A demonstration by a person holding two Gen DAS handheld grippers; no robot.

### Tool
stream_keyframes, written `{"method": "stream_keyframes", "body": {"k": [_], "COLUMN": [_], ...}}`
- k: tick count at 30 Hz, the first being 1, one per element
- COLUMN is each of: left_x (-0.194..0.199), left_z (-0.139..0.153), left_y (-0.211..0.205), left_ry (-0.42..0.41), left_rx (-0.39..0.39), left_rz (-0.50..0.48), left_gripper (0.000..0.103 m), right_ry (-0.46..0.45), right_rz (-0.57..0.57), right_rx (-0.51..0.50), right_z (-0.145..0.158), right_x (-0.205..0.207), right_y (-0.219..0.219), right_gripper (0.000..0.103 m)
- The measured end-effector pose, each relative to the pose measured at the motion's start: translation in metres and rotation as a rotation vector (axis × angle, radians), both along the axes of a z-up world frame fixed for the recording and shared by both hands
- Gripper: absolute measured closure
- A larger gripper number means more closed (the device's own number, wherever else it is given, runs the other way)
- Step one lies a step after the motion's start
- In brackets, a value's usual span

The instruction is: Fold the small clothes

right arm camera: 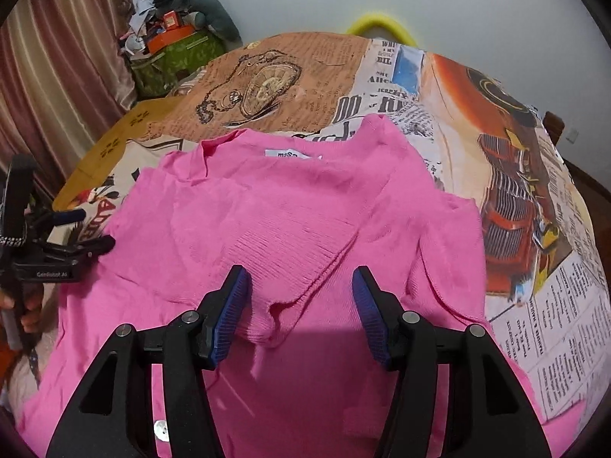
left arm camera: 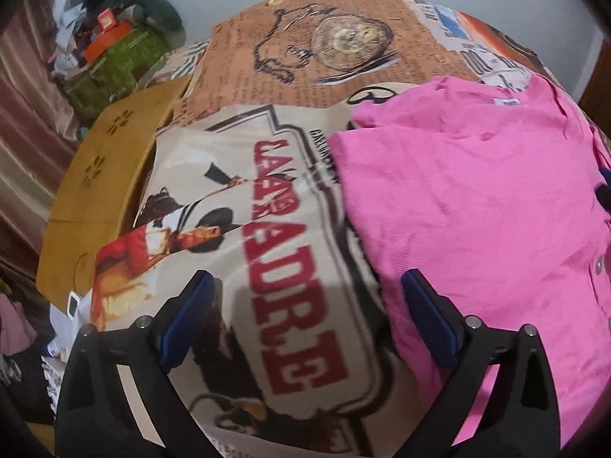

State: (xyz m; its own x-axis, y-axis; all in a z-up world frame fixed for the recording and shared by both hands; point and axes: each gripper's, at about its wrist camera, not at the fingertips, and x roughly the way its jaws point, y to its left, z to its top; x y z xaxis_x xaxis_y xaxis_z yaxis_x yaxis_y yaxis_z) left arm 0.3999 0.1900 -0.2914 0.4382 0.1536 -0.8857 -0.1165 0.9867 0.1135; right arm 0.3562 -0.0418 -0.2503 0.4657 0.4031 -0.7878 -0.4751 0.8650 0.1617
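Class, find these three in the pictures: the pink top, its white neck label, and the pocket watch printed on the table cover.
pink top (right arm camera: 267,225), right wrist view, middle of its body.
white neck label (right arm camera: 292,155), right wrist view, label's centre.
pocket watch print (left arm camera: 345,44), left wrist view, dial face.

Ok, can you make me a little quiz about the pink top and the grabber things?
1. True or false: the pink top hangs on a hanger.
2. Which has nothing pink between its fingers: the left gripper or the right gripper?
3. What is printed on the tablecloth beyond the collar?
Key: 1 false, it lies on the table. 2 left gripper, over the cloth. 3 a pocket watch.
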Motion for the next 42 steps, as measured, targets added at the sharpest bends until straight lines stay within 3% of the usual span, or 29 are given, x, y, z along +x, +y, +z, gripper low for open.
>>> {"method": "stream_keyframes", "body": {"k": [3,6,11,18,21,26,32,36,42], "left_x": [0.001,-0.007,-0.029,-0.047,-0.052,-0.056,-0.058,-0.059,-0.059], "left_z": [0.001,0.011,0.029,0.037,0.032,0.014,0.011,0.012,0.012], "left_y": [0.008,0.0,-0.029,-0.064,-0.076,-0.089,-0.086,-0.086,-0.086], "left_ry": [0.026,0.032,0.01,0.008,0.018,0.067,0.067,0.064,0.063], "left_rx": [-0.057,-0.066,-0.033,-0.05,-0.07,-0.118,-0.144,-0.14,-0.14], "left_rz": [0.041,0.036,-0.024,-0.043,-0.042,-0.038,-0.02,-0.022,-0.021], "left_gripper": [0.004,0.006,0.006,0.006,0.006,0.006,0.005,0.005,0.005], "right_ry": [0.02,-0.037,-0.073,-0.001,0.062,0.041,-0.012,-0.038,-0.151], "right_rz": [-0.004,-0.014,-0.118,-0.297,-0.305,-0.297,-0.268,-0.272,-0.326], "right_rx": [-0.004,-0.003,-0.038,-0.018,0.074,0.108,0.028,0.013,-0.055], "right_z": [0.009,0.027,0.039,0.026,0.013,0.006,0.01,0.019,0.063], "right_x": [-0.006,-0.024,-0.044,-0.06,-0.064,-0.067,-0.068,-0.07,-0.072], "right_y": [-0.01,-0.035,-0.101,-0.192,-0.208,-0.208,-0.204,-0.216,-0.241], "right_gripper": [0.05,0.05,0.047,0.047,0.047,0.067,0.099,0.1,0.1]}}
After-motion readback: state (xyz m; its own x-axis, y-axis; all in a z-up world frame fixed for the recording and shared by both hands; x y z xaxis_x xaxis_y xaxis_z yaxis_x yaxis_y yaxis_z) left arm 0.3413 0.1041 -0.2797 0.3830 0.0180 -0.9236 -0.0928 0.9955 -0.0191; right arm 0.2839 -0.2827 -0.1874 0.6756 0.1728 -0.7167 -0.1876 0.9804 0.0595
